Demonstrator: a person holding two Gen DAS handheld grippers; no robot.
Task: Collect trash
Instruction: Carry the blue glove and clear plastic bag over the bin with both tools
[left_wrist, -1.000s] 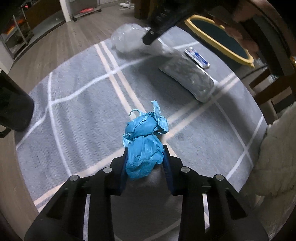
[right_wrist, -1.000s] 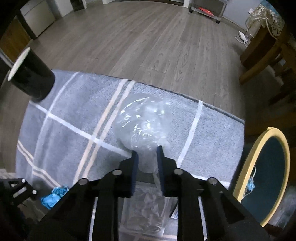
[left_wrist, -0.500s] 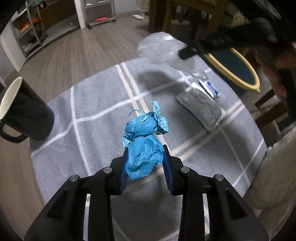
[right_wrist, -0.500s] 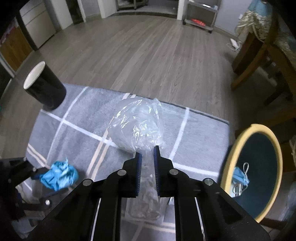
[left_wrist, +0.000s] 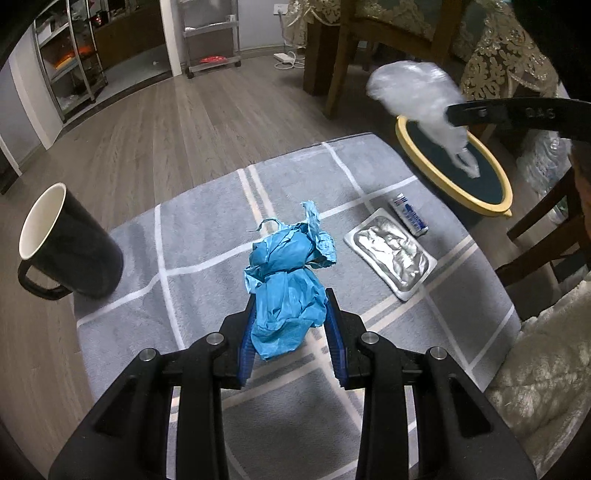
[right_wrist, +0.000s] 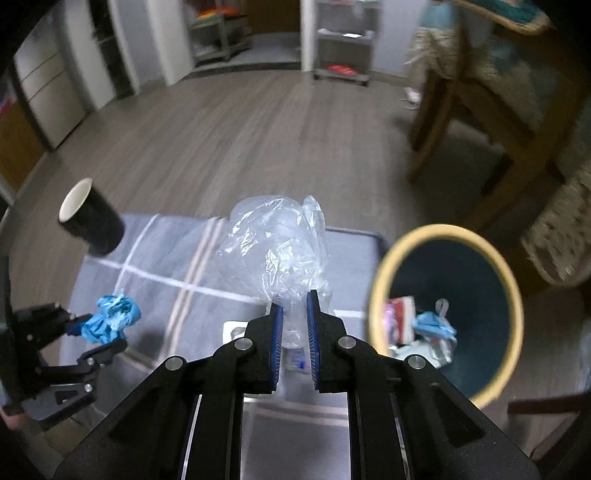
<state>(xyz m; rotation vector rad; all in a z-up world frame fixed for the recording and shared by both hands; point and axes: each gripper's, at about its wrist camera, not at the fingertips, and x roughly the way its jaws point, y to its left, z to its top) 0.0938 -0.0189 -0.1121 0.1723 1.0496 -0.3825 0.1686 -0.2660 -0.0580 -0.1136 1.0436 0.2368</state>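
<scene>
Big change in the last second: the right gripper (right_wrist: 294, 314) has lifted the clear plastic bag (right_wrist: 275, 247) off the rug (left_wrist: 207, 236) and swung it over toward the bin (right_wrist: 380, 280). A second ago the bag was still sitting on the rug with the jaws only just closing on its neck; now they're pressed nearly together, pinching the twisted end, and the bag hangs in the air. From the left wrist view the bag (left_wrist: 417, 96) is already over the bin (left_wrist: 454, 192), so I'd say it's about ready to drop in.

The left gripper (left_wrist: 291, 332) hasn't changed its grip at all, same pinch on the blue paper wad (left_wrist: 286, 280), just carried a bit higher off the rug than before. Probably next in line for the bin.

Containers: the bin is a yellow-rimmed, dark one standing off the rug's edge. It's not empty. I can see a blue crumpled thing (right_wrist: 432, 326), something pink-red and some whitish or silvery scraps at the bottom, too blurry to name. The black mug (left_wrist: 70, 251) with a white inside sits at the rug's edge; I can't see anything in it from this angle.

Still on the rug: a silver foil pouch (left_wrist: 391, 254) and a small white-blue packet (left_wrist: 410, 214) just beside it.
</scene>
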